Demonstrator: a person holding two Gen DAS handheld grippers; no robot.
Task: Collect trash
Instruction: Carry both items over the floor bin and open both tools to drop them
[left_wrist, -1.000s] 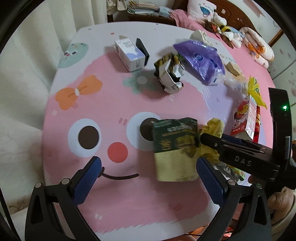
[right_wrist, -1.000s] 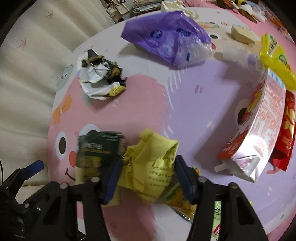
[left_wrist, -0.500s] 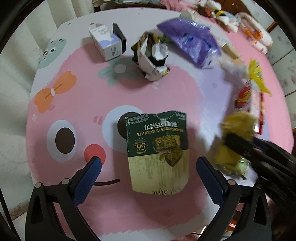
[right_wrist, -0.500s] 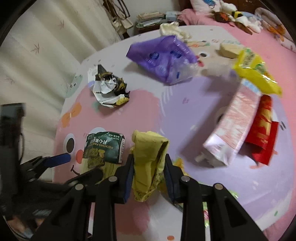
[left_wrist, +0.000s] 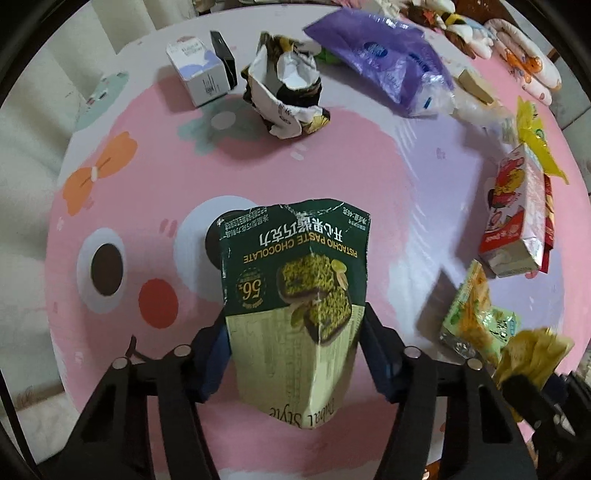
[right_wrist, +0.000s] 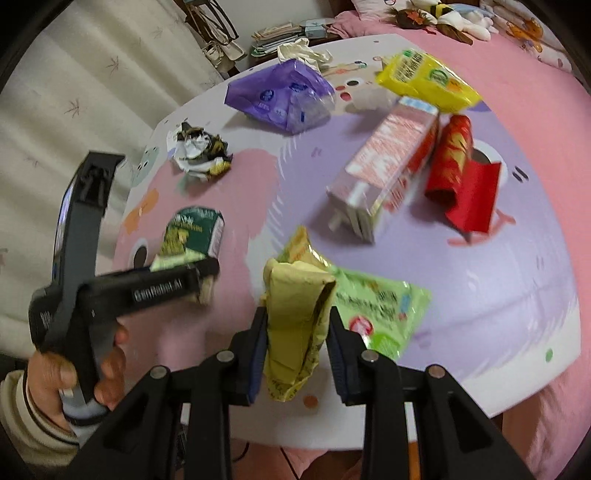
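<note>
Green chocolate wrapper (left_wrist: 295, 291) is clamped in the left gripper (left_wrist: 295, 354), whose jaws have just been closing; yellow wrapper (right_wrist: 295, 325) is clamped in the right gripper (right_wrist: 297, 350). Much litter is left on the tabletop (left_wrist: 155, 192): purple bag (left_wrist: 388, 62), carton (right_wrist: 388, 166), crumpled paper (left_wrist: 288, 99).

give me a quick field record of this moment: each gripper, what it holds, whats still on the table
left gripper: jaws have just been closing, pads now against the green chocolate wrapper
right gripper: shut on the crumpled yellow wrapper, held above the table
surface: round table with a pink cartoon-face cover
still lying there: purple bag, crumpled black-and-white wrapper, white box, drink carton, red wrapper, yellow packet, light green packet
person: left hand grips the left tool's handle
</note>
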